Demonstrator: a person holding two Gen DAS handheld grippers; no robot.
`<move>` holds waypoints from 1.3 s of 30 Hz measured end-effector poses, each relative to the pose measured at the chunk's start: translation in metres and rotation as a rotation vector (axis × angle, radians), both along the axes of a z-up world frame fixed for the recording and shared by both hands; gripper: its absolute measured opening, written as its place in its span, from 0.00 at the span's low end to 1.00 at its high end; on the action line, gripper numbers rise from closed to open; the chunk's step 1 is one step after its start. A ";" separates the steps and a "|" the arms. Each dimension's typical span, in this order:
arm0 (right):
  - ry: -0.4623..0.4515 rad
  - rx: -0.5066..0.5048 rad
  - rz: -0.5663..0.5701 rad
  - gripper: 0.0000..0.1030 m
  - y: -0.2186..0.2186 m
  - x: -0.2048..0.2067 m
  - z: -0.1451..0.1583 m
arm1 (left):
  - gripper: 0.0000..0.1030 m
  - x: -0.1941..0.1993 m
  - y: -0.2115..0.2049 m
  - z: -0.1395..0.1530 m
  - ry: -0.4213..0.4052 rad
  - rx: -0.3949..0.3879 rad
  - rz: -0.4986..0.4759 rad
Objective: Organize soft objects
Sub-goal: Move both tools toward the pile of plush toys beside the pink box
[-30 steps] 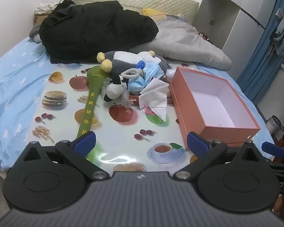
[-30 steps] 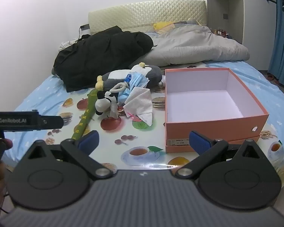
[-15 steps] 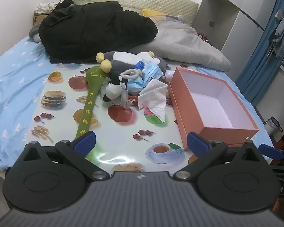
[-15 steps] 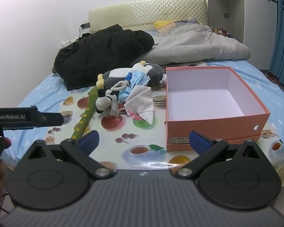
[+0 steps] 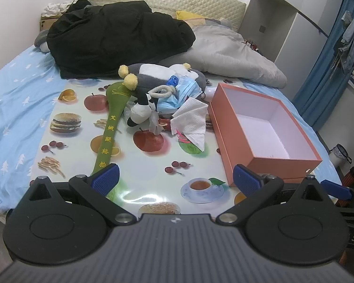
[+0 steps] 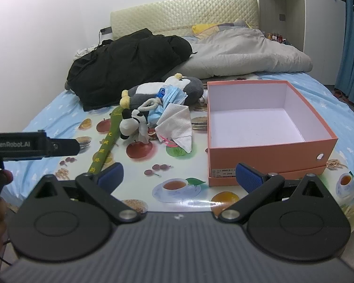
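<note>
The pile of soft things (image 5: 162,99) is seen at twelve o'clock from the left gripper (image 5: 175,180), which is spread wide and empty, as is the right gripper (image 6: 179,176). The green stick (image 5: 109,127) points from six to twelve. The box (image 6: 259,127) stands empty at two o'clock, with bare mat (image 5: 153,165) between.

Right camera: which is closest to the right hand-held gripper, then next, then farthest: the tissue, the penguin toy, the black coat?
1. Tissue, on the mat, left of the box.
2. Penguin toy, behind the tissue.
3. Black coat, far back left.
</note>
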State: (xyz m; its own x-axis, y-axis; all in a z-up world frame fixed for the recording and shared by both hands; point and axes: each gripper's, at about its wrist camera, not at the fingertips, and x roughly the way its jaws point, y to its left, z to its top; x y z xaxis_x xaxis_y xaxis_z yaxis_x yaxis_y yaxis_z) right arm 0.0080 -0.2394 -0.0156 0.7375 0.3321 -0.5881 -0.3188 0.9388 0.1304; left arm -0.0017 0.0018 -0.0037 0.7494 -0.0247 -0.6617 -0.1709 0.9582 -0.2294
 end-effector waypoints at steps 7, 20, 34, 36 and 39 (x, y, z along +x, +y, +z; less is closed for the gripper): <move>0.003 -0.003 -0.002 1.00 0.000 0.001 -0.001 | 1.00 0.000 0.000 0.000 0.001 -0.001 -0.001; 0.010 -0.005 -0.019 1.00 -0.002 0.003 -0.005 | 1.00 0.002 0.001 -0.002 0.011 -0.005 -0.001; 0.015 -0.004 -0.024 1.00 -0.005 0.007 -0.009 | 1.00 0.002 -0.002 -0.005 0.002 -0.012 -0.001; 0.016 0.004 -0.021 1.00 -0.005 0.007 -0.009 | 1.00 0.001 -0.002 -0.006 0.001 -0.015 0.002; 0.019 0.005 -0.018 1.00 -0.004 0.007 -0.011 | 1.00 0.000 0.002 -0.008 0.005 -0.020 0.004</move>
State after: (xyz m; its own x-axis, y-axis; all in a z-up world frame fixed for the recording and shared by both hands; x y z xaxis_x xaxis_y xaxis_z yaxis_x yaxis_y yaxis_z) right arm 0.0151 -0.2432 -0.0263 0.7318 0.3218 -0.6008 -0.2992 0.9437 0.1410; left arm -0.0013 0.0038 -0.0121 0.7464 -0.0347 -0.6646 -0.1760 0.9528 -0.2474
